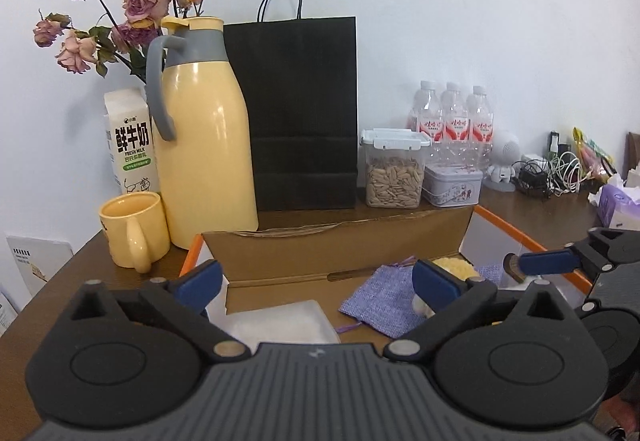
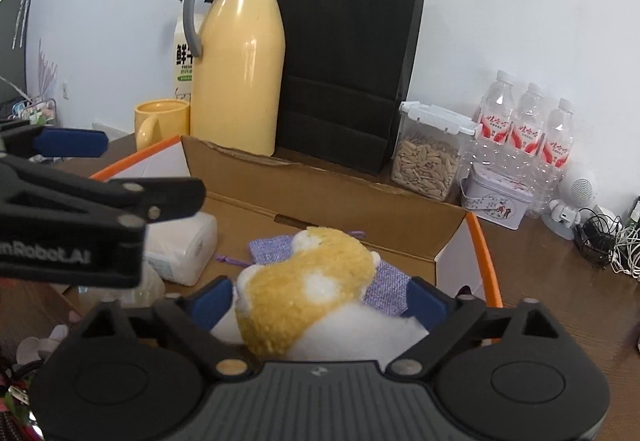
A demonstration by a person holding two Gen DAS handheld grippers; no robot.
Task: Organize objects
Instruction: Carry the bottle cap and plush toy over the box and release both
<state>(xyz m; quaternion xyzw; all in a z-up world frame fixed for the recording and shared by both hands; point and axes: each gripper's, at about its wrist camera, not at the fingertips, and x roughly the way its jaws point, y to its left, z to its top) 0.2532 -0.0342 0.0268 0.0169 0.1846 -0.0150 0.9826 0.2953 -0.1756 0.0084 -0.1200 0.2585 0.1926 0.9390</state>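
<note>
My grippers' bodies are matt black plastic with ribbed grey housings. The plush toy (image 2: 308, 281) is fuzzy yellow and white pile. The pouch (image 1: 380, 299) is coarse lilac woven cloth. The box (image 1: 340, 253) is dull brown cardboard, rough at its torn edge. The flask (image 1: 208, 145) is glossy yellow plastic; the bag (image 1: 296, 113) is matt black paper. The table (image 1: 540, 209) is smooth dark wood.

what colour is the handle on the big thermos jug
Grey, matching the collar band, on a pale yellow thermos jug. The handle shows best in the left wrist view.
</note>
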